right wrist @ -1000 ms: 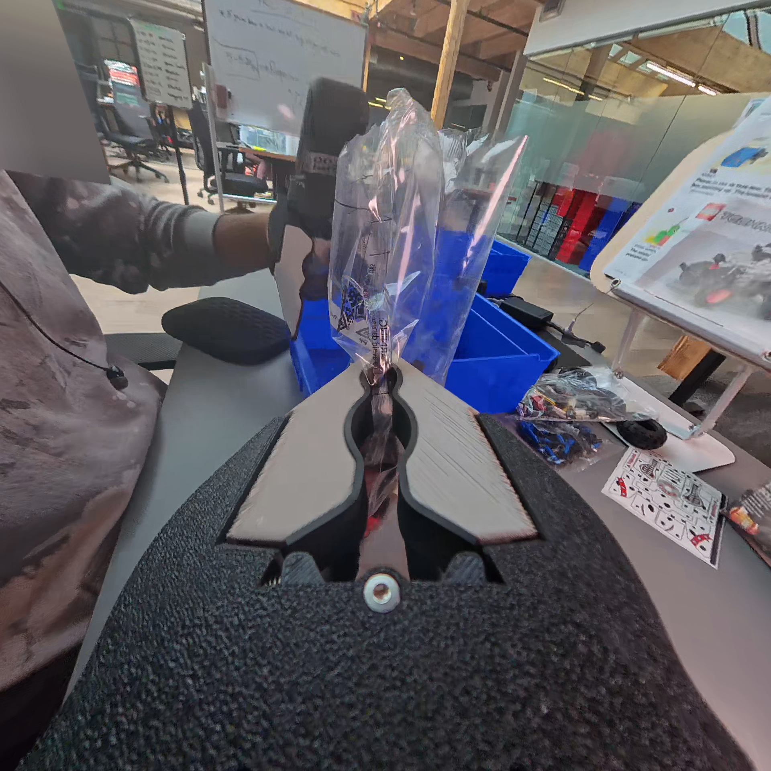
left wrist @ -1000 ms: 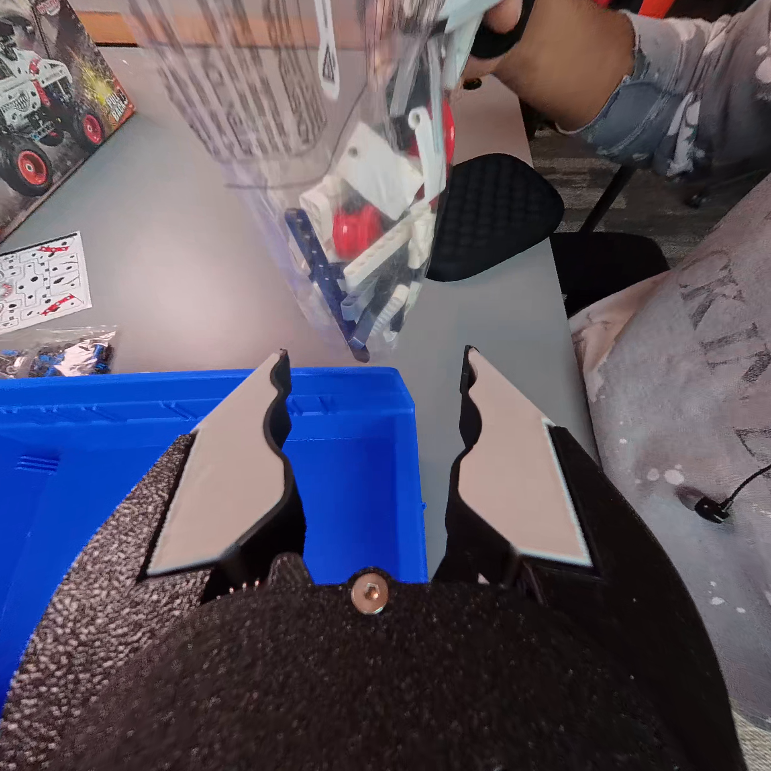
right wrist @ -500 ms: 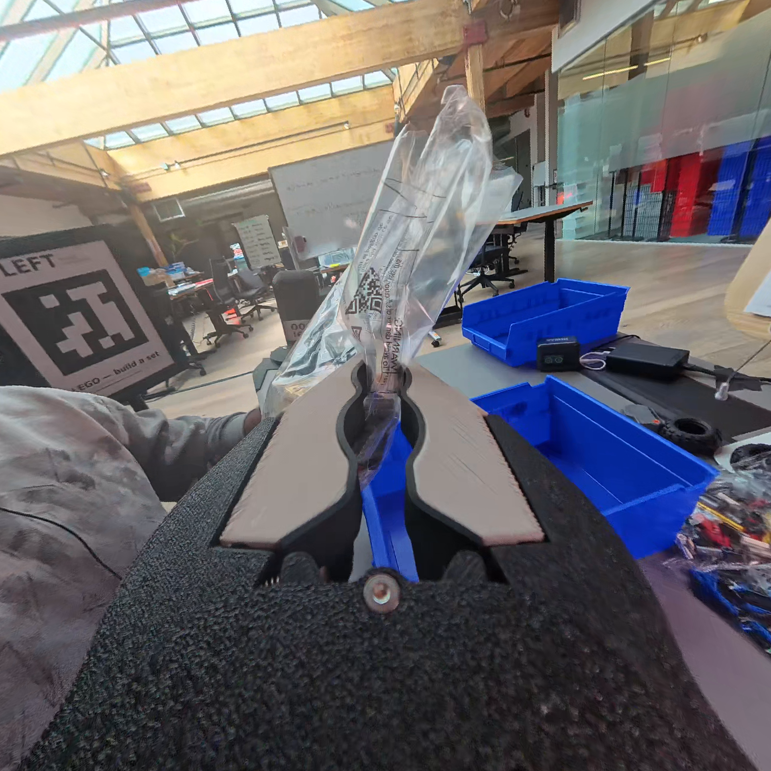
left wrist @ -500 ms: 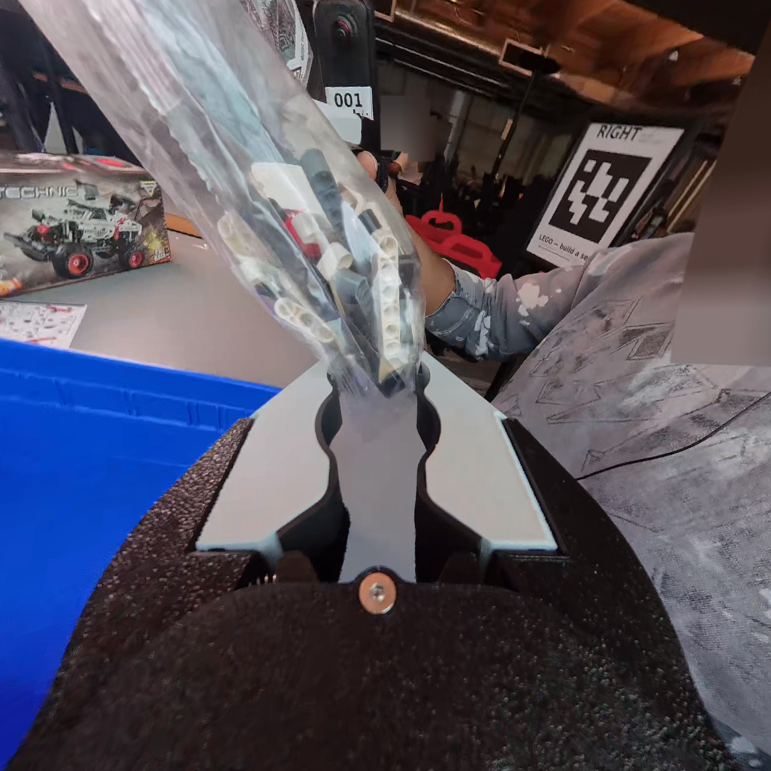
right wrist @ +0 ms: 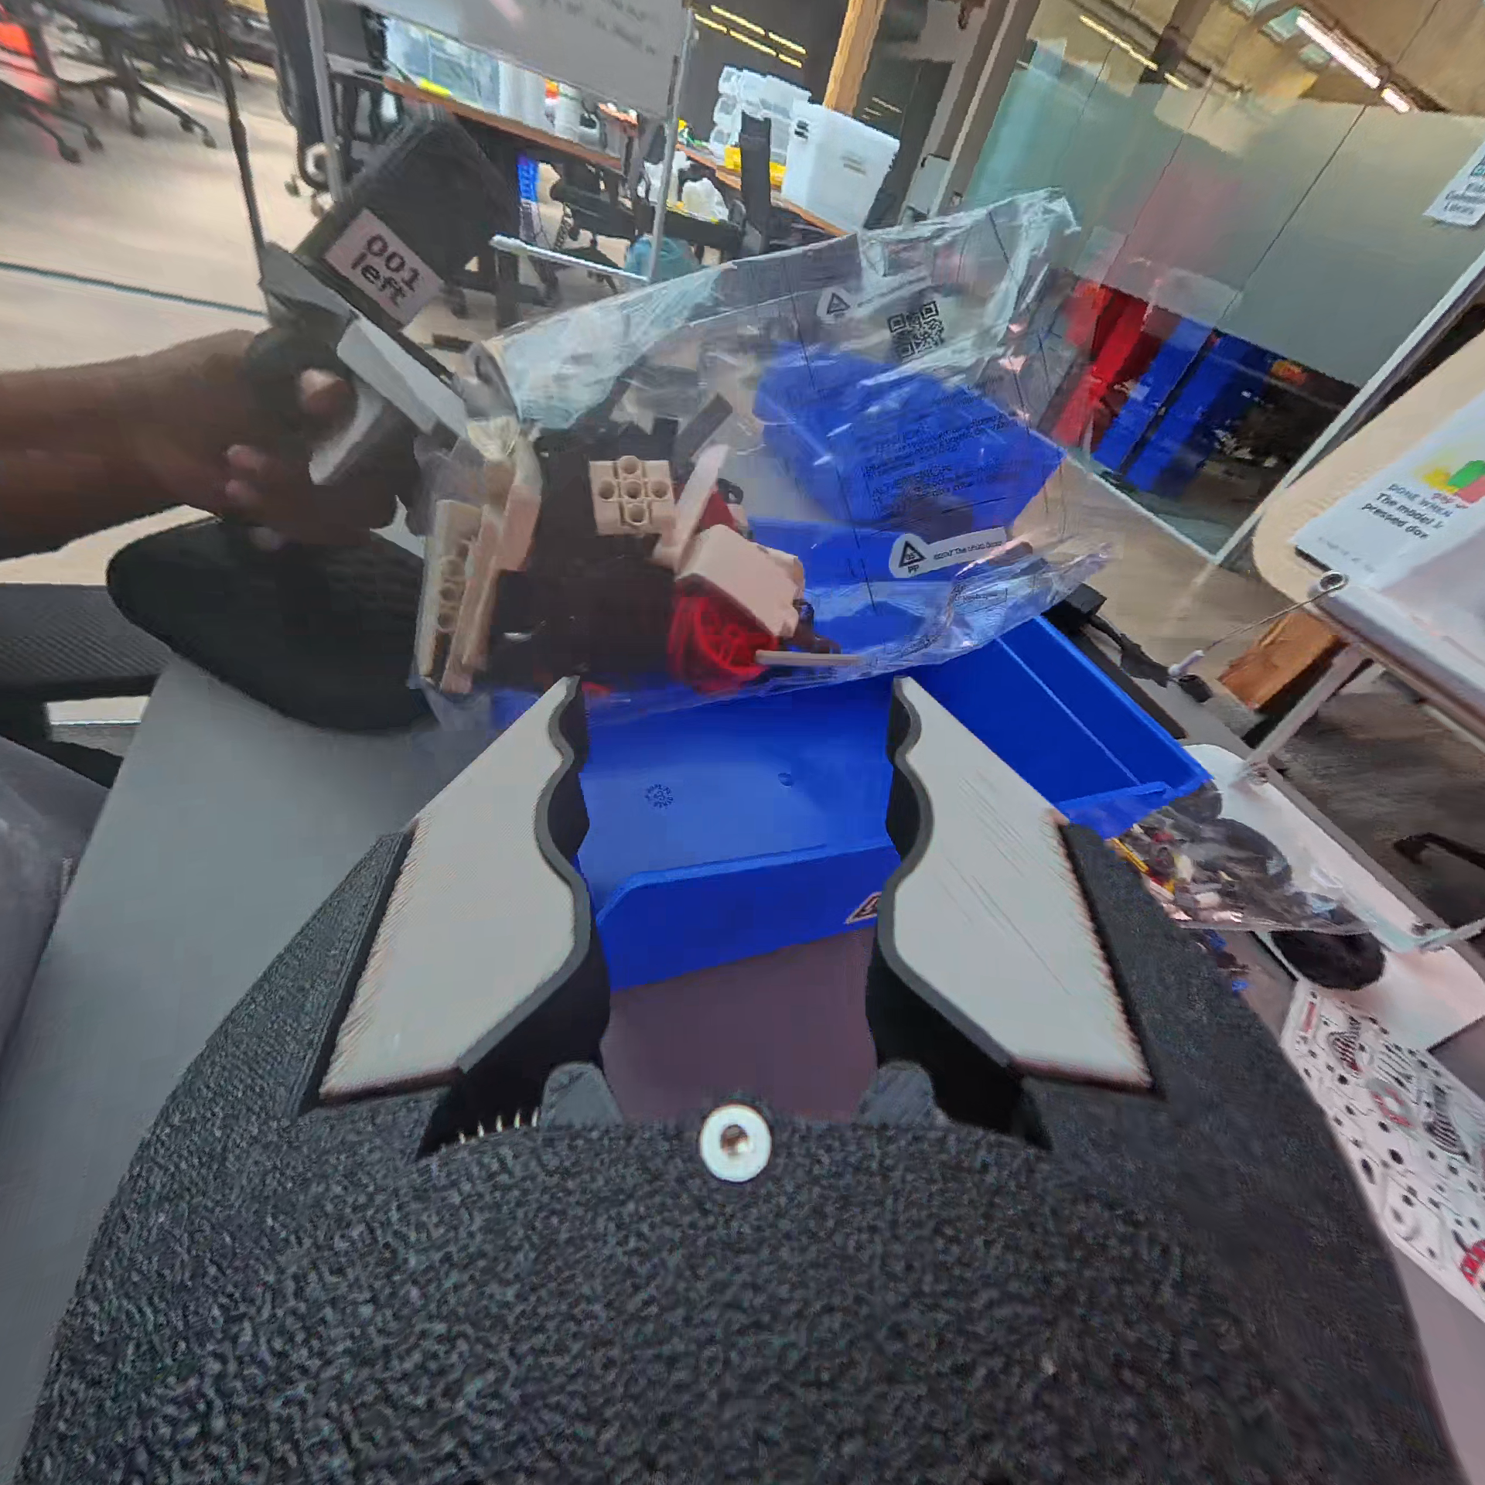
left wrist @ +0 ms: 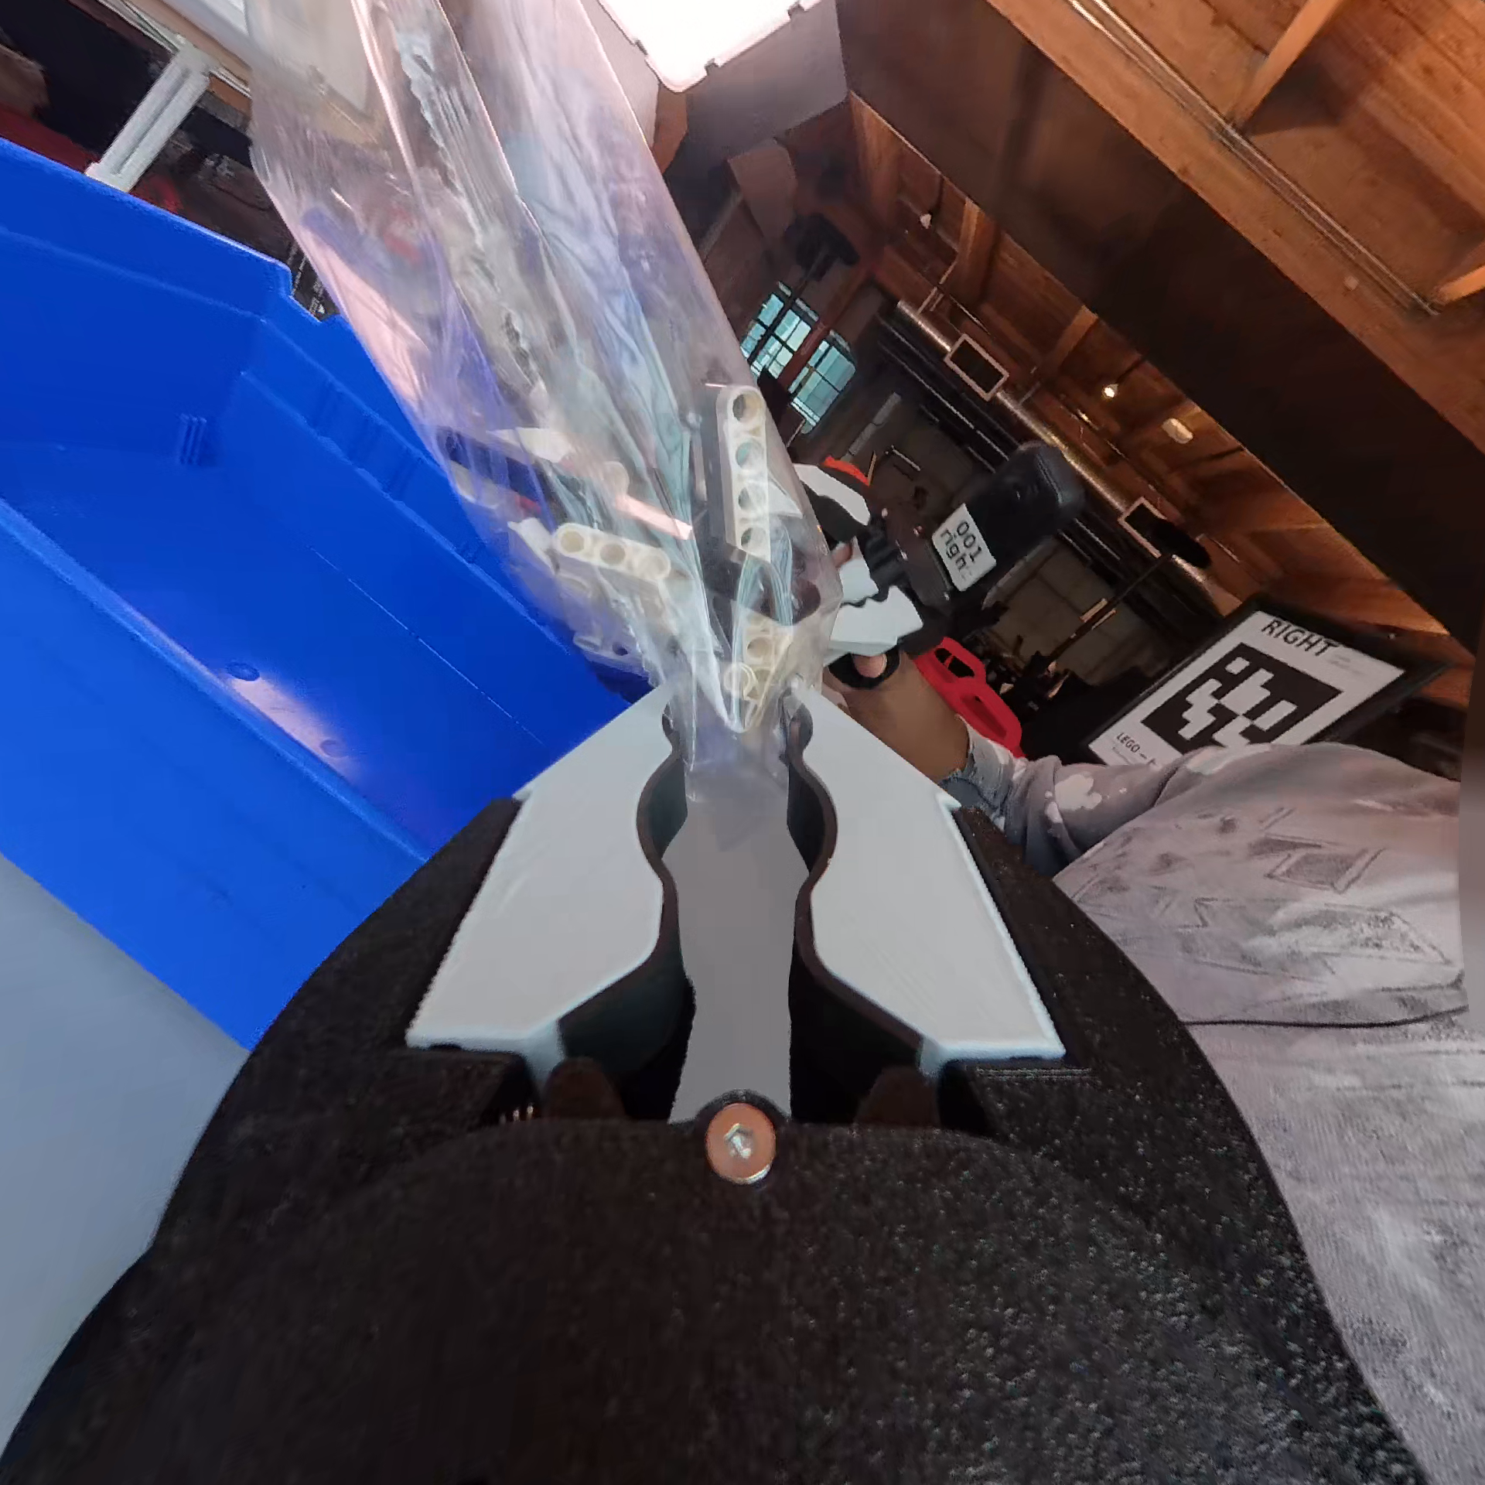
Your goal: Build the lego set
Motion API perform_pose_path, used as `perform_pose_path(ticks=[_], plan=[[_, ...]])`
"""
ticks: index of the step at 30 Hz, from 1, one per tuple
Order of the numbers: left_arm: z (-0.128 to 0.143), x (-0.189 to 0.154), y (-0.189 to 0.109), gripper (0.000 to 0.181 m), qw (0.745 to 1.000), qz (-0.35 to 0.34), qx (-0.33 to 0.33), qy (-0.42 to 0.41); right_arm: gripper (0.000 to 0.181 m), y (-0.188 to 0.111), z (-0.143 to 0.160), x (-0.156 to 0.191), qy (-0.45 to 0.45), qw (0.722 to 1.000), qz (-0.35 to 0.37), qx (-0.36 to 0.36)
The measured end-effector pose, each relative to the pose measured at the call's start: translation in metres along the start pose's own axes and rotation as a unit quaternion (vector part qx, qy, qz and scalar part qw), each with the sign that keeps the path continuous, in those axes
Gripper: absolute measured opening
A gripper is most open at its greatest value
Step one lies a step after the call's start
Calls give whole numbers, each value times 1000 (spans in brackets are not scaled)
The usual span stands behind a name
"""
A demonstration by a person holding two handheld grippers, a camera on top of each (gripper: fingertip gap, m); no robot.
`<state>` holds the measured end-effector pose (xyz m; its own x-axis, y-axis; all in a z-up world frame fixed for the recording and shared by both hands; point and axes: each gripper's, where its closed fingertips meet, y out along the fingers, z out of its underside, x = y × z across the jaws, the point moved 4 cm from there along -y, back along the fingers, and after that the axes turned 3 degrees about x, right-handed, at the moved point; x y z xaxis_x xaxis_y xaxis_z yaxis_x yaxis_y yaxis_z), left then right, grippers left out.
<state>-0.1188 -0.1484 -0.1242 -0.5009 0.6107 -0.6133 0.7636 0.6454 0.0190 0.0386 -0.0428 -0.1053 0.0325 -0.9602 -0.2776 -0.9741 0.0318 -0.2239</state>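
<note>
A clear plastic bag of lego parts (left wrist: 611, 450) holds white, black and red pieces. My left gripper (left wrist: 731, 715) is shut on one corner of the bag and holds it up, tipped over a blue bin (left wrist: 241, 611). In the right wrist view the bag (right wrist: 723, 482) hangs from the left gripper (right wrist: 378, 386) above the blue bin (right wrist: 747, 812). My right gripper (right wrist: 735, 699) is open and empty, just below and in front of the bag. The right gripper also shows far off in the left wrist view (left wrist: 924, 562).
A second blue bin (right wrist: 1069, 739) stands beside the first. Another bag of parts (right wrist: 1221, 868), a black tyre (right wrist: 1326, 956) and a sticker sheet (right wrist: 1406, 1125) lie at the right. An instruction booklet on a stand (right wrist: 1414, 514) is far right. A black chair armrest (right wrist: 265, 619) sits at the table's left edge.
My right gripper has opened and let go of the bag, then dropped back below it. My left gripper, shut on the bag's corner, has tilted it over the blue bin.
</note>
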Motion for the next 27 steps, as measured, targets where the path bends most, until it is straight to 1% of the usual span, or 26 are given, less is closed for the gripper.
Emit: perform_pose_path(ticks=[3,6,8,9,10,12,14,15,16,18,20,23,25,27], plan=[[-8,8,5,18,999,0,-21,-49,76,-8,-4,16,-69,997,36,-2],[-9,13,17,18,992,3,-41,-117,79,2,0,41,-140,988,56,25],[-11,12,24,20,983,23,-67,-168,78,12,4,52,-192,977,88,38],[-13,8,26,20,978,41,-79,-189,79,17,6,53,-223,968,108,47],[-16,4,28,20,972,60,-90,-210,76,20,8,53,-254,958,127,49],[-19,-3,31,20,964,82,-105,-232,62,20,7,45,-305,936,171,47],[-20,-10,35,20,963,91,-101,-231,30,11,-7,46,-320,930,183,-9],[-21,-12,36,19,963,95,-97,-231,22,7,-12,45,-323,928,185,-20],[-22,-12,37,19,966,91,-94,-225,15,4,-15,43,-331,925,188,-23],[-23,-11,36,20,977,75,-72,-188,9,0,-16,37,-325,929,174,-23],[-25,-12,33,26,987,58,-43,-145,9,-2,-17,33,-296,944,145,-29],[-25,-13,25,38,999,7,-2,-53,9,2,-21,27,-246,964,97,-33],[-27,-13,15,47,999,-34,24,13,8,5,-24,21,-225,971,82,-23],[-35,-13,-1,52,994,-76,20,77,8,6,-25,9,-193,978,77,-6]])
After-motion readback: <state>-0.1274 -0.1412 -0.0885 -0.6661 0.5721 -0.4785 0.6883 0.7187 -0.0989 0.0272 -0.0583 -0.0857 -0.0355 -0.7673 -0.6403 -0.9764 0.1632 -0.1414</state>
